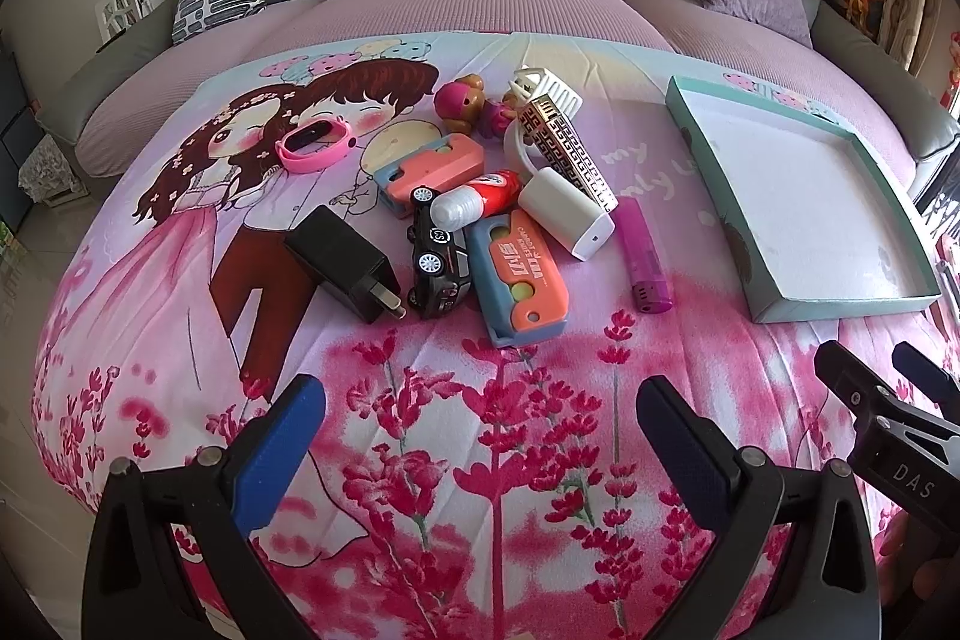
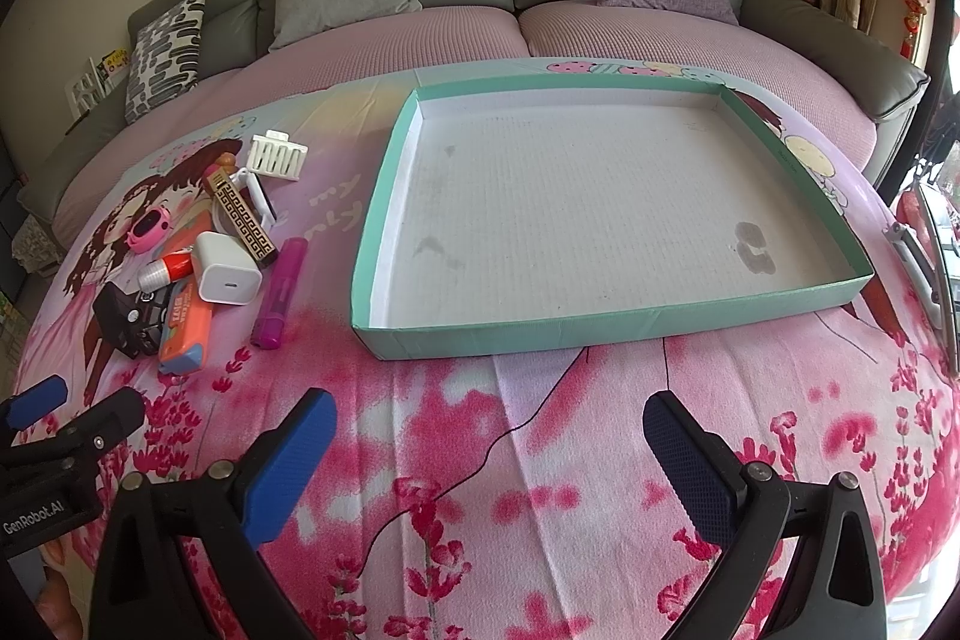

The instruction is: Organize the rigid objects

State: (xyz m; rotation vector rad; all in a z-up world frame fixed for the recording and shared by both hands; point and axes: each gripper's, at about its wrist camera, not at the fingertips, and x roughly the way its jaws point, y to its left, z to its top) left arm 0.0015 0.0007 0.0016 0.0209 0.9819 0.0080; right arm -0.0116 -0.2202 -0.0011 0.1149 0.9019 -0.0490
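While both grippers hover over the printed blanket (image 1: 480, 460) with nothing between their fingers, the toys lie in a heap left of the tray. Going left to right: a pink watch (image 1: 315, 142) sits apart on the cartoon couple; a black charger (image 1: 342, 263) lies beside a black toy car (image 1: 438, 259); a red-and-white roller bottle (image 1: 477, 199) rests across the car and an orange-and-blue toy (image 1: 519, 274); a white adapter (image 1: 567, 214) leans against a patterned gold bar (image 1: 564, 148), with a white hair clip (image 1: 549, 85) behind; a purple lighter (image 1: 645, 256) lies just right of the adapter. Further right, the teal tray (image 2: 600, 328) holds nothing. The left gripper (image 1: 480, 436) is spread wide, and so is the right gripper (image 2: 489, 445).
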